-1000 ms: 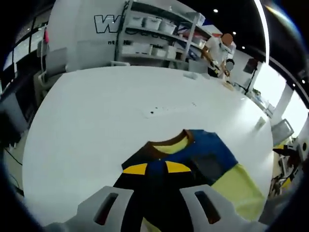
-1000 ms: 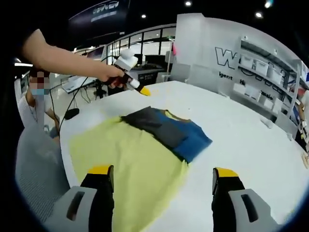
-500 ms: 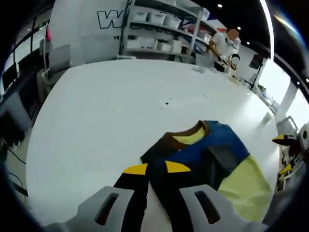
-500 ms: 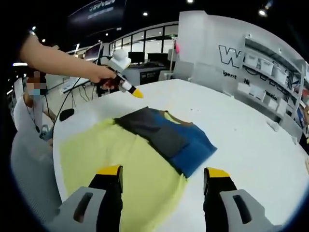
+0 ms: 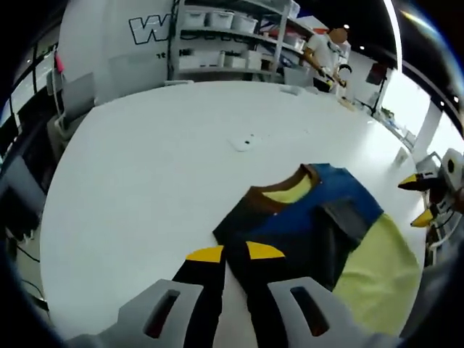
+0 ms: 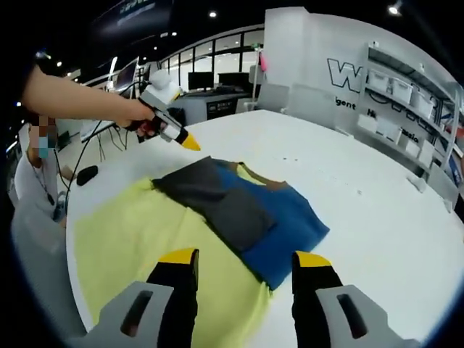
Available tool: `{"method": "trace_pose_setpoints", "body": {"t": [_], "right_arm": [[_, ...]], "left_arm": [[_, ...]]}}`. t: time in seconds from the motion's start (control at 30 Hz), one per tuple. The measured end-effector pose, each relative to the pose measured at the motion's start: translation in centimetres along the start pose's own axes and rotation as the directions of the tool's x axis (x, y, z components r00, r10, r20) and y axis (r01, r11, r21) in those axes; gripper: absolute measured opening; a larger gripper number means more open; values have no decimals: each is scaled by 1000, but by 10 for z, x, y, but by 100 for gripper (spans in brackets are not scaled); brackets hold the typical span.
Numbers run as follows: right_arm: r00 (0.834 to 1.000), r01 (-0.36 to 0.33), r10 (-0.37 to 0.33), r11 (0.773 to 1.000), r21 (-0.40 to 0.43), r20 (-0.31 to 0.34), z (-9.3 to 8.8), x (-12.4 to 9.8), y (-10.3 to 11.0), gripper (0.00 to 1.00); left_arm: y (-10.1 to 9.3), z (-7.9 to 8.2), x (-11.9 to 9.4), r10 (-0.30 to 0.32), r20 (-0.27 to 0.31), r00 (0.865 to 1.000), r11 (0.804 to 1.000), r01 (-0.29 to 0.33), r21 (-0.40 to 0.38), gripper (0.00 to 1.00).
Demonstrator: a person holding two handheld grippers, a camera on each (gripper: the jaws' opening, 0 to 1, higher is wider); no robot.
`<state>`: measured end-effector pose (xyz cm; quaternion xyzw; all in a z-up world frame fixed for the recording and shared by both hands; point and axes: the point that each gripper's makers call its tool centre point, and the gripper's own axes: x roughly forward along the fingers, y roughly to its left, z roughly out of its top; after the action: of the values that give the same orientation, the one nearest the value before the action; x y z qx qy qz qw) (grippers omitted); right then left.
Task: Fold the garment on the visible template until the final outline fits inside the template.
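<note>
A T-shirt (image 5: 312, 225) lies flat on the white round table (image 5: 159, 174); it has a yellow body, blue and dark grey panels and a brown collar. My left gripper (image 5: 234, 252) hovers at the shirt's dark near edge, its yellow-tipped jaws shut with nothing between them. In the right gripper view the same shirt (image 6: 239, 210) spreads ahead, its yellow part (image 6: 123, 232) to the left. My right gripper (image 6: 245, 257) stands open just above the shirt where yellow meets blue. The left gripper (image 6: 170, 130), held by a hand, is beyond the shirt's far dark corner. The right gripper (image 5: 417, 199) is open past the shirt's right side.
Shelves with white bins (image 5: 232, 36) stand behind the table, and a person (image 5: 326, 54) works at the back. A small dark mark (image 5: 246, 142) is on the table beyond the collar. A small white object (image 5: 400, 156) sits near the far right edge. A seated person (image 6: 40, 152) is at the left.
My right gripper's jaws have narrowed and it has come closer to the shirt. My left gripper has drawn back from over the dark panel to its edge, still shut.
</note>
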<state>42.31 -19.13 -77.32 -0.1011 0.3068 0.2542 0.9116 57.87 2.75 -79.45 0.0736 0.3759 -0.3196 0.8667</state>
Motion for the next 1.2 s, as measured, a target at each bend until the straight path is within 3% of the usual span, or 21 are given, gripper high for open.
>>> {"method": "trace_pose_setpoints", "body": {"t": [0.37, 0.63, 0.8, 1.2], "right_arm": [[999, -20, 21, 999, 25, -49, -3, 35, -1, 32], [995, -28, 41, 989, 146, -89, -10, 55, -9, 23], [992, -25, 47, 983, 180, -118, -14, 67, -11, 20], [985, -29, 55, 988, 155, -165, -22, 83, -6, 16]], "left_arm": [[-8, 2, 8, -16, -10, 1000, 999, 17, 42, 10], [-14, -2, 17, -26, -39, 999, 995, 30, 94, 11], [-11, -7, 22, -26, -61, 998, 994, 32, 105, 11], [-6, -14, 29, -27, -84, 996, 994, 36, 102, 9]]}}
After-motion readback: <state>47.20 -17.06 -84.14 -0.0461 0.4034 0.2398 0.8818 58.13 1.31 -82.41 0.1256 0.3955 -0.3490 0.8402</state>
